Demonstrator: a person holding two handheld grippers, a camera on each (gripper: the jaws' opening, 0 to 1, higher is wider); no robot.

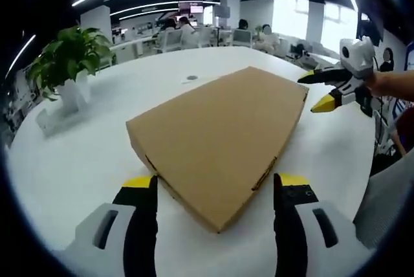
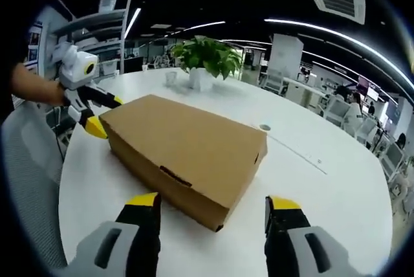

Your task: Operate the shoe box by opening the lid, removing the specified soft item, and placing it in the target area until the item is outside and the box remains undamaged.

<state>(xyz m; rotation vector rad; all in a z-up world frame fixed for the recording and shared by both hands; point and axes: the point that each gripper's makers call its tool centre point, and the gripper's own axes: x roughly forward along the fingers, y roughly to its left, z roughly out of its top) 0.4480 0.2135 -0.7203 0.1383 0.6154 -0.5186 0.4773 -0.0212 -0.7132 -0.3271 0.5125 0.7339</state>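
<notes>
The closed shoe box (image 1: pixel 220 134) lies on the white tabletop (image 1: pixel 77 160), one corner between the open jaws of the left hand-held gripper (image 1: pixel 217 183). The right hand-held gripper (image 2: pixel 213 202), jaws also apart, faces the opposite corner; a potted plant (image 2: pixel 207 57) stands beyond
</notes>
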